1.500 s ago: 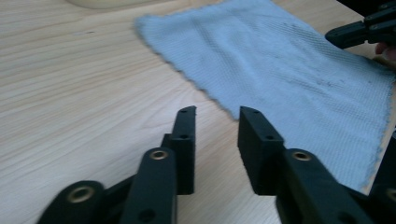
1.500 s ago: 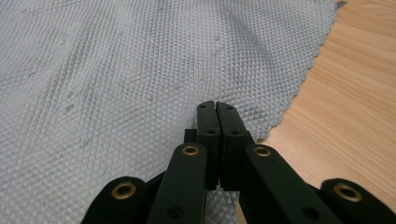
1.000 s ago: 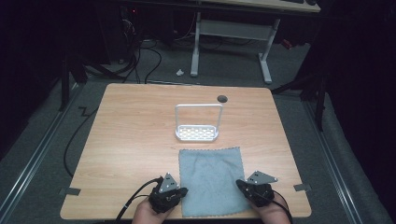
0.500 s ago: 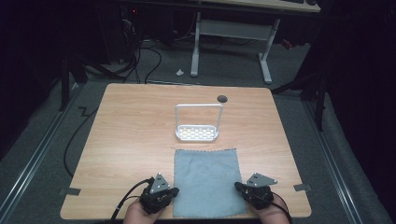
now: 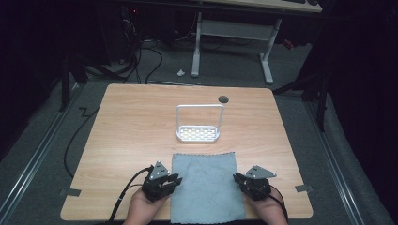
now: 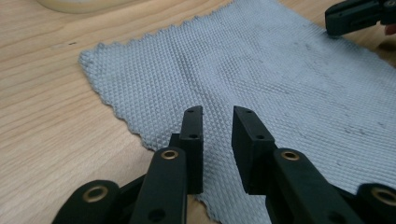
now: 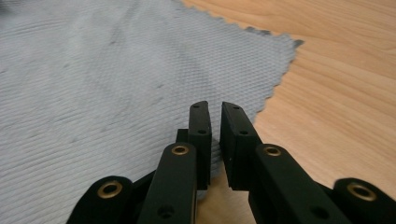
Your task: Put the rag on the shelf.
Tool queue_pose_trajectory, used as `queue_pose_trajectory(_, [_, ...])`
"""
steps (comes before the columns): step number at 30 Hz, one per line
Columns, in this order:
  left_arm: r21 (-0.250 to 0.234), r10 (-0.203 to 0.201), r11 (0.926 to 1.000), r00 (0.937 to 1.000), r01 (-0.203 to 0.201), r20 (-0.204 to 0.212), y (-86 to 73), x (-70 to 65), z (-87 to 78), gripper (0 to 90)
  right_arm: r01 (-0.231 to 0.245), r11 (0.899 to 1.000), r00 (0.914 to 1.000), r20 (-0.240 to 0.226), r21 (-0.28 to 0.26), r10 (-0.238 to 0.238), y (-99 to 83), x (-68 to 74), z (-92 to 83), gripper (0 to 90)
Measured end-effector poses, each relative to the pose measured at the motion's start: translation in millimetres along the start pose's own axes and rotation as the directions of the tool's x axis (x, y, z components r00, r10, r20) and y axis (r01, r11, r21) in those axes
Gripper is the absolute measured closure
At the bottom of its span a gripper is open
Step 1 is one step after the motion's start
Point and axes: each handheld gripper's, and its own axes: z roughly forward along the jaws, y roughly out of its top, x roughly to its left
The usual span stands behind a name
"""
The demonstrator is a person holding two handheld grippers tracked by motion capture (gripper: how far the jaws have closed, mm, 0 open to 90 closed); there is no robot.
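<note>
Both grippers have slid outward since the earlier frame & the cloth (image 5: 207, 186) now lies flat, pulled a bit toward the near edge: we judge this as the let-go after a spread/drag.

Left gripper (image 6: 217, 122) jaws have just been opening, now a narrow gap w/ nothing pinched, tips over the cloth's left edge; right gripper (image 7: 214, 116) jaws have also just been opening, only a slit, empty, at the cloth's right edge. Cloth sits near-centre on the table (image 5: 131, 122), its near hem overhanging the edge, w/ the white rack (image 5: 198, 133) just beyond its far side (apart, not touching). Next we'd likely need to re-grip corners for a fold, approaching low so the jaws catch just one layer.
</note>
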Motion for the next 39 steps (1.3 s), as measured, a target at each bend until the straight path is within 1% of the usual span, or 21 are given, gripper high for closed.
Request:
queue_pose_trajectory(1, [0.021, 0.018, 0.9996, 0.9998, -0.018, -0.006, -1.5, -0.7, 2.0, 75.6, 0.001, 1.0, 1.0, -0.003, 0.009, -0.001, -0.9, -0.9, 1.4, 83.8])
queue_pose_trajectory(2, [0.012, 0.038, 0.9992, 0.9992, -0.038, -0.014, -3.8, -1.7, 1.3, 76.8, -0.001, 1.0, 1.0, -0.005, 0.018, 0.001, -2.0, -0.7, 2.2, 83.9])
queue_pose_trajectory(7, [0.033, 0.026, 0.9991, 0.9996, -0.026, -0.007, -5.2, -1.1, -3.8, 79.9, 0.011, 1.0, 0.9998, -0.015, 0.014, -0.011, -3.9, 1.1, 0.9, 84.4])
queue_pose_trajectory(8, [0.04, 0.032, 0.9987, 0.9995, -0.031, -0.007, -7.2, -1.6, -7.0, 80.1, 0.028, 0.999, 0.9993, -0.026, 0.016, -0.028, -4.6, 5.2, -0.6, 85.0])
queue_pose_trajectory(11, [0.05, 0.044, 0.9978, 0.999, -0.044, -0.01, -10.1, -3.1, -11.3, 80.7, 0.046, 0.999, 0.9983, -0.037, 0.017, -0.045, -5.5, 10.2, -2.4, 85.4])
queue_pose_trajectory(12, [0.06, 0.045, 0.9971, 0.999, -0.045, 0.0, -13.5, -4.4, -16.6, 81.1, 0.063, 0.998, 0.9968, -0.051, 0.021, -0.062, -6.3, 13.8, -4.4, 85.6])
queue_pose_trajectory(15, [0.075, 0.034, 0.9966, 0.9993, -0.035, 0.016, -15.8, -4.2, -21.3, 81.2, 0.074, 0.997, 0.9951, -0.067, 0.021, -0.073, -8.1, 17.8, -6.8, 86.1])
queue_pose_trajectory(17, [0.103, 0.02, 0.9944, 0.9991, -0.024, 0.038, -18.6, -4.7, -27.9, 82.0, 0.086, 0.996, 0.9913, -0.102, 0.021, -0.083, -12.4, 23.5, -12.4, 86.5])
queue_pose_trajectory(22, [0.128, 0.041, 0.9906, 0.998, -0.047, 0.049, -19.9, -8.1, -32.2, 82.3, 0.103, 0.994, 0.9874, -0.123, 0.029, -0.099, -15.7, 27.5, -18.1, 86.9])
queue_pose_trajectory(24, [0.119, 0.034, 0.9921, 0.9985, -0.039, 0.043, -19.6, -6.5, -31.7, 80.0, 0.097, 0.995, 0.9873, -0.13, 0.034, -0.092, -15.1, 26.8, -18.2, 86.8])
queue_pose_trajectory(27, [0.043, 0.025, 0.9988, 0.9995, -0.024, -0.021, -19.2, 4.9, -33.9, 74.1, 0.081, 0.997, 0.9902, -0.114, -0.007, -0.081, -13.3, 22.6, -22.0, 86.6])
queue_pose_trajectory(28, [0.043, 0.025, 0.9988, 0.9995, -0.024, -0.021, -19.2, 4.9, -33.9, 72.0, 0.068, 0.998, 0.9914, -0.111, -0.015, -0.069, -12.8, 20.2, -23.4, 86.5])
queue_pose_trajectory(29, [0.029, 0.012, 0.9995, 0.9993, -0.011, -0.034, -18.4, 8.5, -34.6, 72.0, 0.068, 0.998, 0.9914, -0.111, -0.015, -0.069, -12.8, 20.2, -23.4, 86.5])
queue_pose_trajectory(30, [-0.024, -0.032, 0.9993, 0.9975, 0.03, -0.063, -15.1, 19.6, -34.1, 69.7, 0.055, 0.998, 0.9927, -0.106, -0.019, -0.057, -13.5, 16.8, -23.9, 86.2])
queue_pose_trajectory(31, [-0.033, -0.051, 0.9983, 0.9963, 0.048, -0.069, -12.5, 25.1, -31.7, 67.8, 0.056, 0.998, 0.9932, -0.101, -0.015, -0.057, -14.2, 15.7, -23.4, 85.8])
queue_pose_trajectory(32, [-0.033, -0.051, 0.9983, 0.9963, 0.048, -0.069, -12.5, 25.1, -31.7, 65.9, 0.056, 0.998, 0.9932, -0.101, -0.015, -0.057, -14.2, 15.7, -23.4, 85.8])
queue_pose_trajectory(33, [-0.038, -0.098, 0.9948, 0.9912, 0.095, -0.089, -6.6, 35.2, -24.9, 64.0, 0.061, 0.998, 0.9932, -0.098, -0.009, -0.062, -15.4, 14.0, -21.7, 84.9])
queue_pose_trajectory(34, [-0.048, -0.121, 0.992, 0.9894, 0.117, -0.08, -5.3, 37.9, -22.3, 62.9, 0.065, 0.998, 0.9929, -0.098, -0.009, -0.066, -15.5, 13.3, -21.0, 84.7])
queue_pose_trajectory(36, [-0.046, -0.131, 0.9908, 0.9872, 0.127, -0.091, -3.2, 40.2, -17.8, 61.2, 0.066, 0.998, 0.9929, -0.098, -0.012, -0.067, -15.2, 12.8, -20.9, 83.8])
queue_pose_trajectory(37, [-0.045, -0.121, 0.9922, 0.9858, 0.116, -0.117, -1.4, 40.7, -13.5, 61.2, 0.066, 0.998, 0.9929, -0.098, -0.012, -0.067, -15.2, 12.8, -20.9, 83.8])
queue_pose_trajectory(39, [-0.034, -0.119, 0.9927, 0.9845, 0.116, -0.128, 1.8, 42.6, -2.9, 60.7, 0.066, 0.998, 0.993, -0.097, -0.017, -0.068, -15.6, 13.2, -22.0, 82.1])
